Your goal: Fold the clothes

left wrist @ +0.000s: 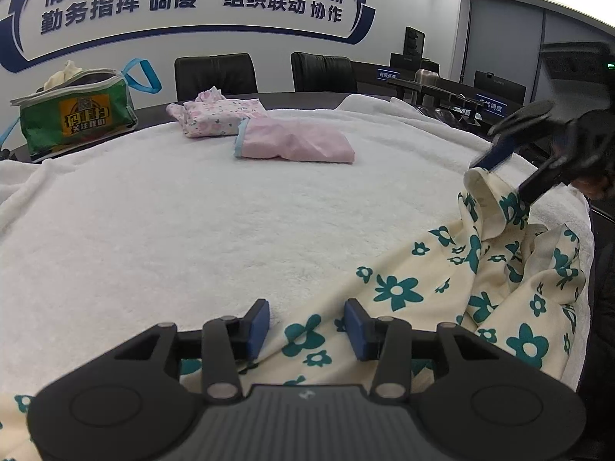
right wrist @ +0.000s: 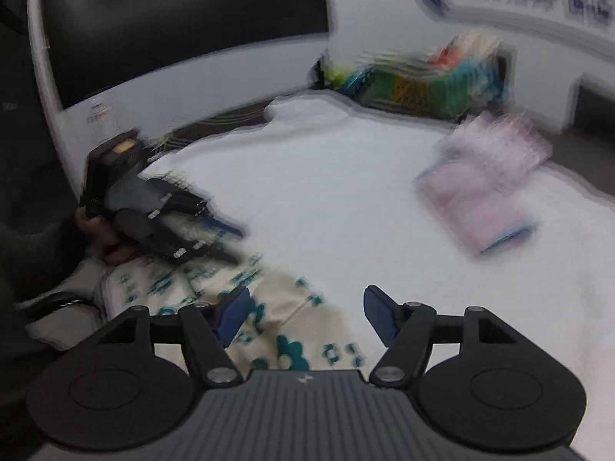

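Note:
A cream garment with teal flowers (left wrist: 403, 288) lies crumpled on the white towel (left wrist: 173, 230) at the near right. My left gripper (left wrist: 307, 326) hovers low over the garment's left edge; its blue pads stand apart with flat cloth between them, not pressed. To the right, my right gripper (left wrist: 499, 180) sits at a raised cuff of the garment (left wrist: 480, 188), which stands up between its spread fingers. In the blurred right wrist view, the right gripper (right wrist: 303, 315) is wide open over the garment (right wrist: 284, 303), and the left gripper (right wrist: 230, 244) shows at the left, held by a hand.
Two folded garments lie at the far side of the towel: a plain pink one (left wrist: 296, 142) and a flowered pink one (left wrist: 215, 113). A green bag (left wrist: 73, 115) stands at the far left. Black chairs (left wrist: 215, 73) and monitors (left wrist: 499, 84) line the back.

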The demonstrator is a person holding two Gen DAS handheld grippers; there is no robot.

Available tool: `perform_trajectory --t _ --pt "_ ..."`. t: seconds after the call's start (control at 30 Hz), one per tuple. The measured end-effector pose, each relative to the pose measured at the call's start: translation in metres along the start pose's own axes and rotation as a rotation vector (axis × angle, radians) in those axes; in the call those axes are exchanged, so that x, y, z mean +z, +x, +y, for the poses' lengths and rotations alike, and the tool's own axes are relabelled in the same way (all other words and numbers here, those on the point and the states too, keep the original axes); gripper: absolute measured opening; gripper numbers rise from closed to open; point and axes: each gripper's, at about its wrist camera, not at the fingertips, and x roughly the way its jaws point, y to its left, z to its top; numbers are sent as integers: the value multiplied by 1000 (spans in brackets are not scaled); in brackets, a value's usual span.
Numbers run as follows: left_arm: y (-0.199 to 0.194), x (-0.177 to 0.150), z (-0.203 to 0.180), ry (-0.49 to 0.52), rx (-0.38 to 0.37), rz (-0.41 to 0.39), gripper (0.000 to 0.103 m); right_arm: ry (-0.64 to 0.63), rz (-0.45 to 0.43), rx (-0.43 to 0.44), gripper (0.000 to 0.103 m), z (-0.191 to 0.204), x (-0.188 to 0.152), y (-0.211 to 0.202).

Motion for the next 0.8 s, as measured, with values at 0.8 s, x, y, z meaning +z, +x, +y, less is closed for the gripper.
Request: perform_trajectory --t 0.8 --pt "-15 41 -91 14 -329 -101 39 -826 147 -491 15 155 -108 7"
